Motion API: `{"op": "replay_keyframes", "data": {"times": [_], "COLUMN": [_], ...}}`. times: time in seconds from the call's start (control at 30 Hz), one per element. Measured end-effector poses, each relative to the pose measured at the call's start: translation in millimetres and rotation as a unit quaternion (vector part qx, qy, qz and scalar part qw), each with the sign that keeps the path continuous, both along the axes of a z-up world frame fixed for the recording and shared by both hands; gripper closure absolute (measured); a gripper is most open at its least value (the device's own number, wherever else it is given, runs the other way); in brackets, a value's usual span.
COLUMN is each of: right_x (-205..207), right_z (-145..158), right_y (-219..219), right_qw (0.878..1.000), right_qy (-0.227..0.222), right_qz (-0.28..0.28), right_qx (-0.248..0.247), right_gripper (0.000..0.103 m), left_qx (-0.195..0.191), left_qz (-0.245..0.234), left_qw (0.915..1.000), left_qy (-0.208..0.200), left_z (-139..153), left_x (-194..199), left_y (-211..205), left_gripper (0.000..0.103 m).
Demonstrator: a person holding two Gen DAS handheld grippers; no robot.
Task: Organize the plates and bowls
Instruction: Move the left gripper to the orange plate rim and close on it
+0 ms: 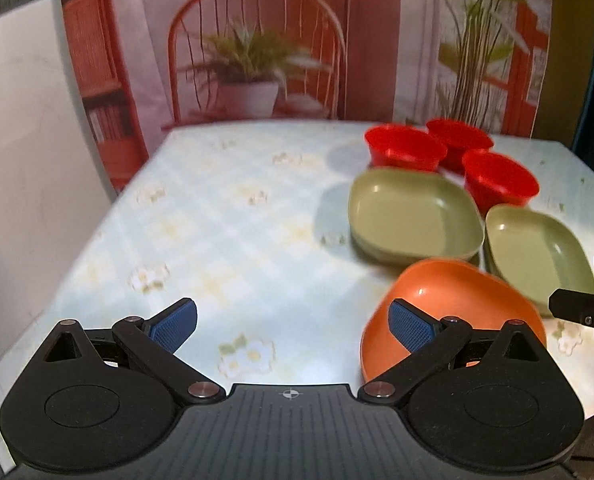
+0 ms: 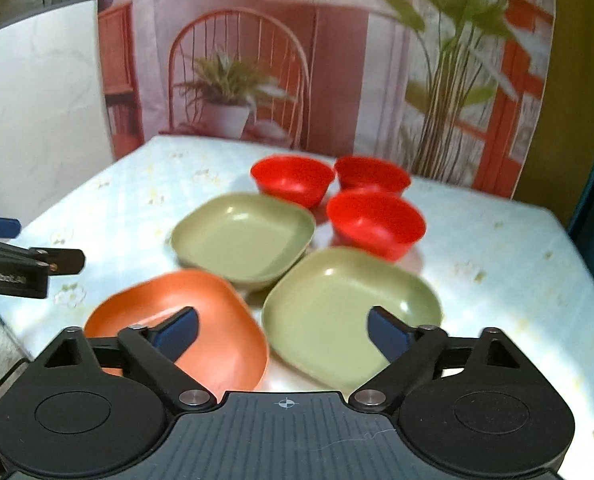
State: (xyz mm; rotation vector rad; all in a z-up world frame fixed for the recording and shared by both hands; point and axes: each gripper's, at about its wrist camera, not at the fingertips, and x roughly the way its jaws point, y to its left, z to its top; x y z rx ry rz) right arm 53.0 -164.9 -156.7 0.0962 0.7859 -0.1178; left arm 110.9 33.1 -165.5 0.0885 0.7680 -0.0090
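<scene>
Both claws hovering wide open, holding nothing.
Left claw [image 1: 293,326] is spreading beside the orange plate [image 1: 449,300]; right claw [image 2: 283,334] is gaping above orange plate and near green plate [image 2: 349,308] on the table [image 2: 497,248].

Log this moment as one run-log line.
left gripper: open, empty | right gripper: open, empty | orange plate, two green plates, three red bowls: unstacked on table
</scene>
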Motion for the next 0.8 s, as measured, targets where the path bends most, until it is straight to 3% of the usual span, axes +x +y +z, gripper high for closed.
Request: {"op": "replay_keyframes", "data": {"times": [0.13, 0.27, 0.57, 0.8], "right_x": [3, 0, 0, 2], "right_z": [-8, -12, -15, -22], "right_y": [-3, -5, -9, -8], "right_qw": [1.0, 0.999, 0.998, 0.996], "right_qy": [0.02, 0.034, 0.045, 0.055], "right_qz": [0.001, 0.004, 0.003, 0.016], "right_qx": [0.019, 0.037, 0.046, 0.069], "right_gripper": [0.035, 0.039, 0.049, 0.069], "left_qx": [-0.011, 0.006, -0.011, -0.08], "left_qz": [0.0, 0.005, -0.005, -0.028], "left_qw": [0.9997, 0.9996, 0.9988, 0.9915], "left_qy": [0.022, 0.027, 0.047, 0.1], "left_z": [-10, -9, -14, -31], "left_x": [-5, -7, -4, 5], "left_y": [2, -3, -5, 3], "left_gripper": [0.0, 0.0, 0.003, 0.055]}}
